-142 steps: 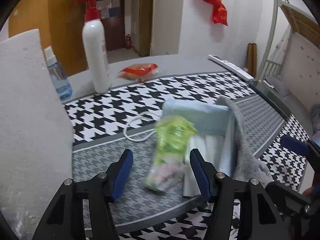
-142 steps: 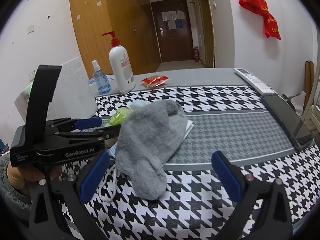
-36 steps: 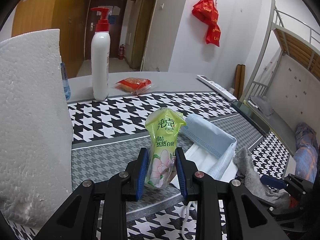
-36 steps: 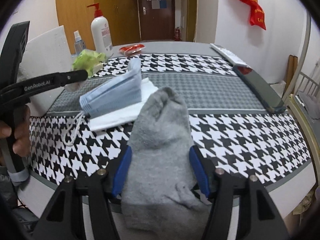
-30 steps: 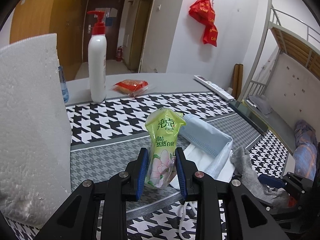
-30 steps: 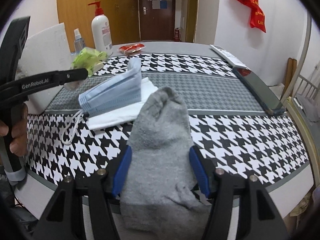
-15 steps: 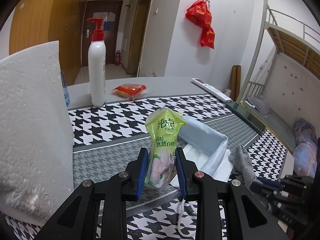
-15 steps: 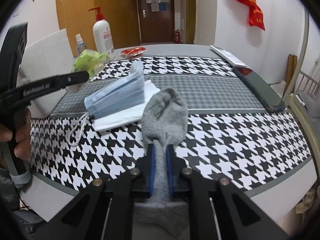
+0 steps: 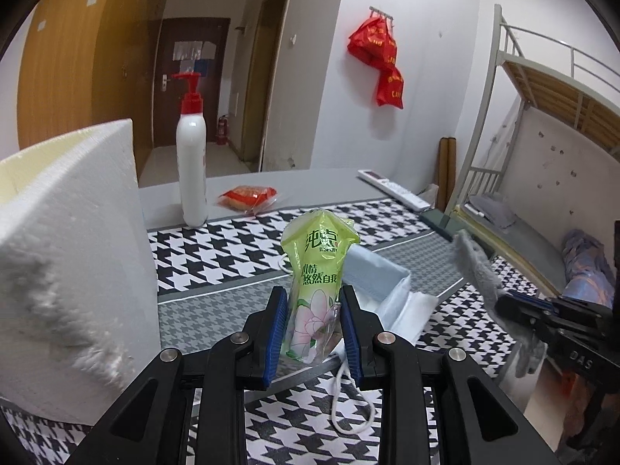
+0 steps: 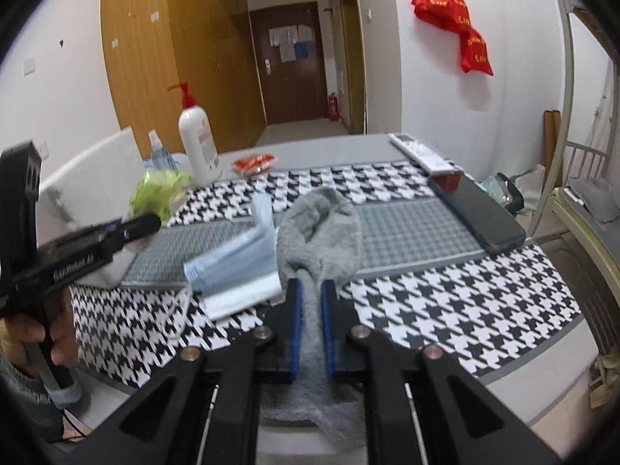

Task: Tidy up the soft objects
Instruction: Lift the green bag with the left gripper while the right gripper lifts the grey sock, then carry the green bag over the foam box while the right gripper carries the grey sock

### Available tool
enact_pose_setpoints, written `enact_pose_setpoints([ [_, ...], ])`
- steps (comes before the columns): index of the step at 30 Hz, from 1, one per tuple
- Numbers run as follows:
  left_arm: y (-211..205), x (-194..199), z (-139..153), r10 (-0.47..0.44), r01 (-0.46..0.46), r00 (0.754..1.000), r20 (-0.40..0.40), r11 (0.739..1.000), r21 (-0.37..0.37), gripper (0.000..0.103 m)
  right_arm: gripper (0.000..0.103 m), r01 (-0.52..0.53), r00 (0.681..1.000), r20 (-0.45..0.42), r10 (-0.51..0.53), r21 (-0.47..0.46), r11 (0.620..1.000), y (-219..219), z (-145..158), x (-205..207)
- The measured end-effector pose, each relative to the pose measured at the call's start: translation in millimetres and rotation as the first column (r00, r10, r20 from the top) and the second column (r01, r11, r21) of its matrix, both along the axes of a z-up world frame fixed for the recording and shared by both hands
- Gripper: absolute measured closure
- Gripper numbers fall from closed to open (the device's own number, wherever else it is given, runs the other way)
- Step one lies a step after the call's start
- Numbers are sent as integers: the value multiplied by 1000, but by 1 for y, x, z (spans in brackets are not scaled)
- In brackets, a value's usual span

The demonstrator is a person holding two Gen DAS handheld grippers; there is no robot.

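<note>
Sock (image 10: 319, 228), grey and fuzzy, is pinched in my right gripper (image 10: 310, 290), the blue pads squeezed tight on its middle; the toe end stands up over the table and the cuff hangs below the fingers. From the left wrist view I see the same sock (image 9: 471, 261) off to the right, lifted clear of the cloth.

My left gripper (image 9: 313, 302) is clamped on a green tissue packet (image 9: 316, 279), upright, printed with a pink flower and Chinese text, held above the table. In the right wrist view that packet (image 10: 157, 192) shows blurred at the far left.

Between the two held items a stack of blue face masks (image 10: 236, 261) lies on white ones, ear loops (image 9: 350, 403) trailing onto the black-and-white houndstooth tablecloth (image 10: 465, 302).

Outward: a white foam block (image 9: 69, 252) stands just left of my left gripper. Beyond it a white pump bottle (image 9: 192, 155) with a red head, a small spray bottle (image 10: 157, 155), and a red snack packet (image 9: 248, 195) on the bare grey tabletop. At the right edge, a white remote (image 10: 420, 153) and a dark phone (image 10: 476, 213). Red bags (image 10: 453, 19) hang on the wall.
</note>
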State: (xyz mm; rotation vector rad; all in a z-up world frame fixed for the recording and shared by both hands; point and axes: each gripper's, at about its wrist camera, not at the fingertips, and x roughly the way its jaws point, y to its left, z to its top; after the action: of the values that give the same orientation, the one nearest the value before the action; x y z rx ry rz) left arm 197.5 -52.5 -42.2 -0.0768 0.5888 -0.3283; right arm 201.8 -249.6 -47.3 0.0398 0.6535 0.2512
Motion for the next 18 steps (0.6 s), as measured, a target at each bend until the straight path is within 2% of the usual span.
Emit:
enact_pose_setpoints([
  [18, 8, -22, 33, 13, -17, 995, 98, 999, 36, 73, 90, -41, 996, 79, 37, 46, 998, 13, 25, 11],
])
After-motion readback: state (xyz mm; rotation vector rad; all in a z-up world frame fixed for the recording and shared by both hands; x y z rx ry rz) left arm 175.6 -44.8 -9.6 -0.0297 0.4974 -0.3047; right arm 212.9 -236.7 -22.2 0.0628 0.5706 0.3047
